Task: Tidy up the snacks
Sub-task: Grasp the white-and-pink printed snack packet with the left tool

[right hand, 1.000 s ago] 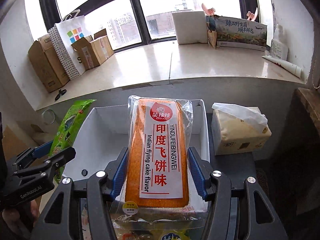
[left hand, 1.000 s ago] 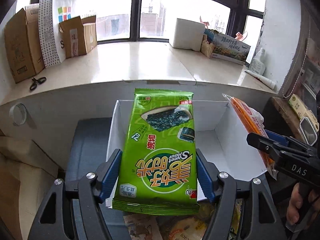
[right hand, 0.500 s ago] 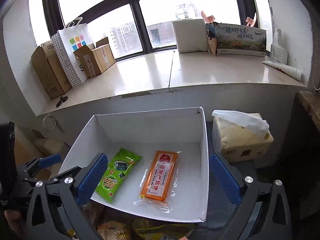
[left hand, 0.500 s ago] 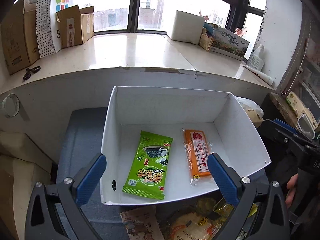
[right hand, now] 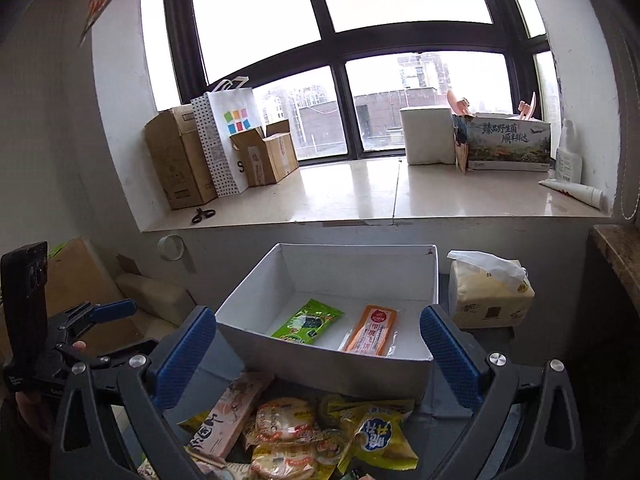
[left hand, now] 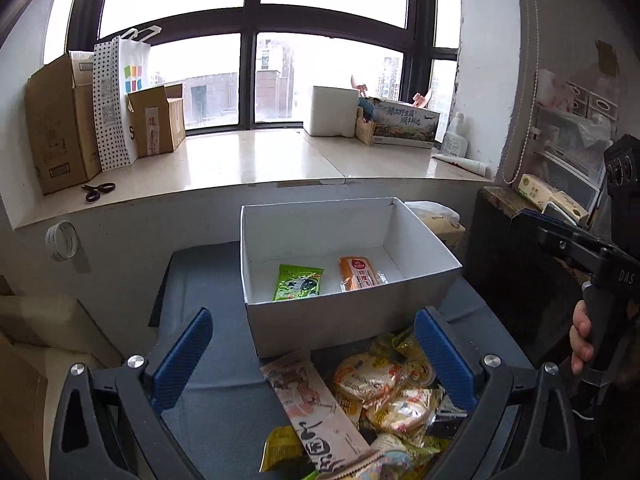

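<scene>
Snacks (left hand: 384, 392) are piled just in front of the white box (left hand: 352, 320), where two packets lie. Both the left gripper (left hand: 312, 356) and right gripper (right hand: 316, 356) are spread, empty; one loose top packet should be chosen.

Ahead of the right tool (right hand: 318, 358), high on the window ledge, the printed carton (right hand: 508, 146) reads "臻品野生菌 顺丰鲜达". Nearer, inside the white box, the orange packet (right hand: 370, 334) shows "印度飞饼". The right tool's black body (left hand: 616, 276), seen right of the left tool (left hand: 312, 354), bears "DAS".
</scene>
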Available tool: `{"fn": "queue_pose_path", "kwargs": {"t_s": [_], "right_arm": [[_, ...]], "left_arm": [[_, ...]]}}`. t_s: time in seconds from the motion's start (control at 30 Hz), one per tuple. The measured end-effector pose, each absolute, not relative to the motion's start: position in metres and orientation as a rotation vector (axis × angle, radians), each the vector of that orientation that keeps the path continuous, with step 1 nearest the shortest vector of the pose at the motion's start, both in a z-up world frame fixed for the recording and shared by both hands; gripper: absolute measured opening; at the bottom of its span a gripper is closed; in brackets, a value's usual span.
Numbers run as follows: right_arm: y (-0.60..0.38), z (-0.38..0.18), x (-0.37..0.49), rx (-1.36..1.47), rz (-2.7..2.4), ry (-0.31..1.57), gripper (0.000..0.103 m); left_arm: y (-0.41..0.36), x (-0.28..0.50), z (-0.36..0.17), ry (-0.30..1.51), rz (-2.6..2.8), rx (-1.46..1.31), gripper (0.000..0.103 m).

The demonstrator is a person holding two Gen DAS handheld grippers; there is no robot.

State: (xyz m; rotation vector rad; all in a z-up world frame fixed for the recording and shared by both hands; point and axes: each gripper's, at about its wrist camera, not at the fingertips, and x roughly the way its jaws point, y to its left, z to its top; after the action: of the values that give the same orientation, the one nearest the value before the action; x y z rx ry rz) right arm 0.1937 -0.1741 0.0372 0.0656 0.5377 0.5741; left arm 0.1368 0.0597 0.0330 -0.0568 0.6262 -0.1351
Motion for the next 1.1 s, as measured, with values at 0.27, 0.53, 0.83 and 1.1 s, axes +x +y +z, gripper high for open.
{"fn": "queue_pose_path", "kwargs": {"t_s": [0.27,0.53,0.83,1.1], "right_arm": [[-0.171,0.016,0.096,0.074,0.647,0.478,0.103],[-0.165,-0.007,0.044,0.032,0.629,0.468,0.103],[-0.185,-0.012,0.031,0.053,0.582,0.462,0.103],[-0.2,-0.023,0.034,0.082,0.549,0.491,0.103]], "left_arm": [[0.084,0.076,0.003,0.735,-0.11,-0.18,0.103],[0.076,0.101,-0.042,0.873,-0.056,-0.189,0.103],[0.07,0.192,-0.121,1.134,0.067,-0.234,0.103],[0.066,0.217,-0.151,1.229,0.098,-0.224,0.103]]}}
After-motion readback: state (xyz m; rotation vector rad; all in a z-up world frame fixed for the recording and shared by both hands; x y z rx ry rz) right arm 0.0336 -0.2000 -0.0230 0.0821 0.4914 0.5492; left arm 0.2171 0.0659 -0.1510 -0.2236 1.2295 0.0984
